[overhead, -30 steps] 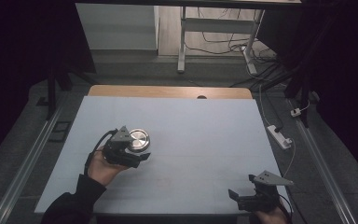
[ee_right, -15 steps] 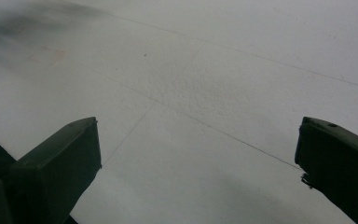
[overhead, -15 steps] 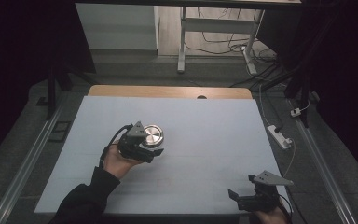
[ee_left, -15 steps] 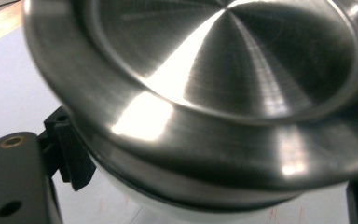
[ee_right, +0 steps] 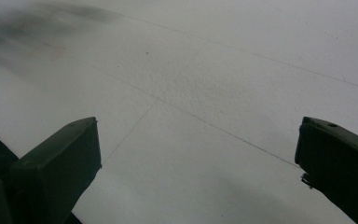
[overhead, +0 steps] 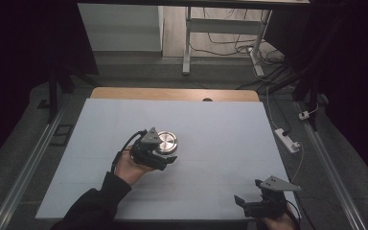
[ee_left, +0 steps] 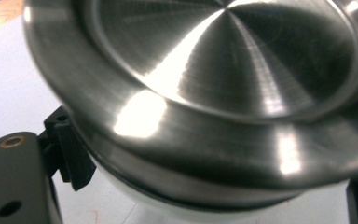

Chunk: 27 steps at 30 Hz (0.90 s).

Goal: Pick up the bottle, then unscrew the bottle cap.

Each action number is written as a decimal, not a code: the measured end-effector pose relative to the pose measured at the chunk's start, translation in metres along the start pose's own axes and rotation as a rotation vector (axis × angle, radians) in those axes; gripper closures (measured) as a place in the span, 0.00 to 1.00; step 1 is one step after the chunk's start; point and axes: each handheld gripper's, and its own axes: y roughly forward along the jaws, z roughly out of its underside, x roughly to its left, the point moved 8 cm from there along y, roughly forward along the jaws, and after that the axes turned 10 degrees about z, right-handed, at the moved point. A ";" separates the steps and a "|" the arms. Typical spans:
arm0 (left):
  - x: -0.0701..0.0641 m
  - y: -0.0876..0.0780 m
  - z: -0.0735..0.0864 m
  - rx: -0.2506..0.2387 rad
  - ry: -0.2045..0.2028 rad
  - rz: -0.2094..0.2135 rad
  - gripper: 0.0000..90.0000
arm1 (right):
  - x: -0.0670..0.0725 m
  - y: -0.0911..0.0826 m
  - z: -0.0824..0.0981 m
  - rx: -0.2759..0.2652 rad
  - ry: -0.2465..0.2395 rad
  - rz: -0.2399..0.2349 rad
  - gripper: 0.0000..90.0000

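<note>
1. Brushed metal marks the round lid-like disc (overhead: 166,142) near the middle of the pale blue table (overhead: 220,129), a little left of centre.
2. The left gripper (overhead: 159,154) comes at the disc from the near left, held in the person's left hand (overhead: 129,167), with a dark sleeve (overhead: 93,203) running to the bottom edge.
3. In the left gripper view the disc (ee_left: 223,79) sits very close between the two black jaws, showing a raised rim and a shallow dished centre with bright reflections.
4. The jaws stand on either side of the disc and appear to pinch it at its rim.
5. The right gripper (overhead: 250,203) rests low at the near right corner of the table, well apart from the disc.
6. In the right gripper view its jaws are spread wide with bare table surface (ee_right: 191,93) between them.
7. A white power strip (overhead: 287,140) lies on the floor beside the table's right edge.
</note>
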 end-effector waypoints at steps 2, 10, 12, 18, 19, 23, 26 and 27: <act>0.000 -0.001 0.001 -0.001 -0.001 -0.003 0.17 | 0.000 0.000 0.000 0.000 -0.002 0.000 0.00; 0.002 -0.003 0.002 -0.012 -0.007 0.003 0.17 | 0.005 0.000 -0.005 -0.010 -0.003 -0.031 0.00; 0.000 -0.002 0.002 -0.010 -0.004 0.004 0.17 | 0.007 0.000 -0.007 -0.017 -0.001 -0.040 0.00; 0.000 0.000 0.004 -0.004 -0.001 0.004 0.17 | 0.013 -0.001 -0.015 -0.032 -0.015 -0.065 0.00; 0.000 0.000 0.004 -0.004 -0.001 0.004 0.17 | 0.015 -0.001 -0.016 -0.032 -0.018 -0.071 0.00; -0.001 0.001 0.004 -0.002 -0.002 0.009 0.17 | 0.021 0.001 -0.024 -0.046 -0.031 -0.090 0.00; -0.002 0.002 0.004 -0.001 0.001 0.013 0.17 | 0.026 0.001 -0.031 -0.059 -0.048 -0.103 0.00; -0.002 0.002 0.004 0.000 0.002 0.014 0.17 | 0.028 0.001 -0.034 -0.066 -0.053 -0.106 0.00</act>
